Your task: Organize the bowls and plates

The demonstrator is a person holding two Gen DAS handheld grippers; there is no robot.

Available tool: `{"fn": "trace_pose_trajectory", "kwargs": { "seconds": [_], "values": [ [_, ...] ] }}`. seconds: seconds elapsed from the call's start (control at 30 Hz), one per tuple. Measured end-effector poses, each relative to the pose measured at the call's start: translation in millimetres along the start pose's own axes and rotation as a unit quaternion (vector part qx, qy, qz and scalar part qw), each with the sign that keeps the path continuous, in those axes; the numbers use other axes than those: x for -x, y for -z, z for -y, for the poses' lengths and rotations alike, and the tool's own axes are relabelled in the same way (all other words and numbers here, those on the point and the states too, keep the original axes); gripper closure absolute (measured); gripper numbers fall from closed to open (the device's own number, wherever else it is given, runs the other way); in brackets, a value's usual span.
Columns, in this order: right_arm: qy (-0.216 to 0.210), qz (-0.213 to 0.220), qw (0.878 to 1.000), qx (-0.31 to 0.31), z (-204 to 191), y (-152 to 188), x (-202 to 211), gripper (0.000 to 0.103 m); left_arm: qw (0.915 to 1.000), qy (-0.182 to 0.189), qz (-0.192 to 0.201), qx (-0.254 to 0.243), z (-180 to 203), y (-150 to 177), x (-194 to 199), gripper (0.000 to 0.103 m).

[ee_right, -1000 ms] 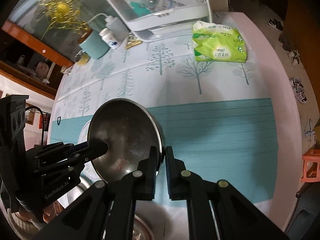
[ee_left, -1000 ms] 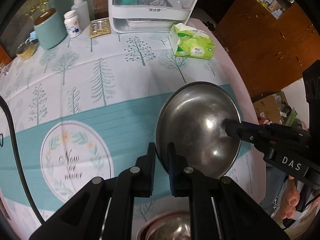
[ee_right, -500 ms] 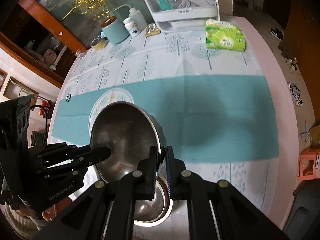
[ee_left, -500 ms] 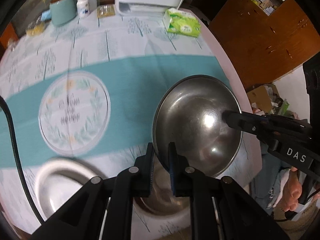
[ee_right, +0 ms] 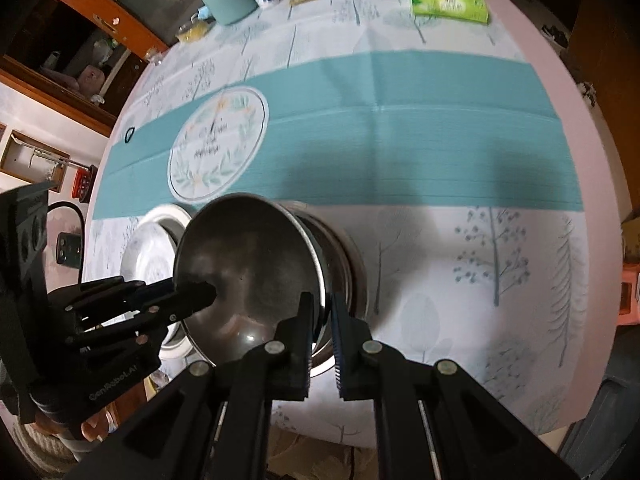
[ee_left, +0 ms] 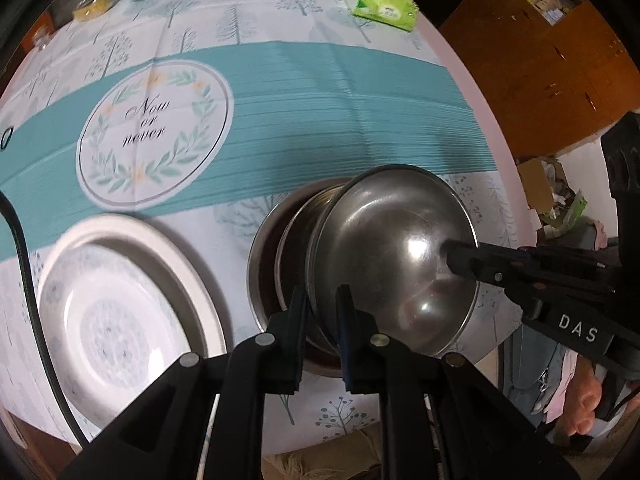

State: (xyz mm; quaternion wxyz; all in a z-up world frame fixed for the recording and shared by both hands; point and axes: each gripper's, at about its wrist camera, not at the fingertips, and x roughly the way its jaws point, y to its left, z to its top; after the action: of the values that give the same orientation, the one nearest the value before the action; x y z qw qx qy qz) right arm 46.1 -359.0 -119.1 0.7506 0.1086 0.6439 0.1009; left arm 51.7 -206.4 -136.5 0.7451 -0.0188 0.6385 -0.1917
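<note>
A shiny steel bowl (ee_left: 384,256) (ee_right: 248,272) hangs tilted between both grippers. My left gripper (ee_left: 322,300) is shut on its near rim in the left wrist view, and my right gripper (ee_right: 320,312) is shut on the opposite rim. Each gripper shows in the other's view, reaching into the bowl from the side: the right gripper (ee_left: 452,258), the left gripper (ee_right: 210,292). Just under the held bowl sits a stack of steel bowls (ee_left: 272,260) (ee_right: 352,268) on the tablecloth. A white patterned plate (ee_left: 116,312) (ee_right: 152,248) lies beside the stack near the table's front edge.
The round table (ee_right: 440,152) has a teal and white tree-print cloth with a "Now or never" wreath (ee_left: 152,132). At the far side stand a green tissue pack (ee_left: 384,6), a teal canister (ee_right: 228,0), bottles and a white rack. A black cable (ee_left: 28,272) runs at left.
Both grippers carried the bowl back from the middle of the table toward the near edge and a little lower. The bowl stack and the white plate came into view beneath it.
</note>
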Motion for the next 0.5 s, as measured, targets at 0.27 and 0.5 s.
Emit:
{"fn": "trace_pose_trajectory", "kwargs": {
  "seconds": [0.27, 0.5],
  "values": [
    [0.008, -0.005, 1.000, 0.007, -6, -1, -8, 0.095, 0.9999, -0.008, -0.010, 0.002, -4, 0, -10, 0.092],
    [0.021, -0.018, 1.000, 0.004, -2, -2, -18, 0.095, 0.9999, -0.006, -0.016, 0.001, -1, -1, -18, 0.088]
  ]
}}
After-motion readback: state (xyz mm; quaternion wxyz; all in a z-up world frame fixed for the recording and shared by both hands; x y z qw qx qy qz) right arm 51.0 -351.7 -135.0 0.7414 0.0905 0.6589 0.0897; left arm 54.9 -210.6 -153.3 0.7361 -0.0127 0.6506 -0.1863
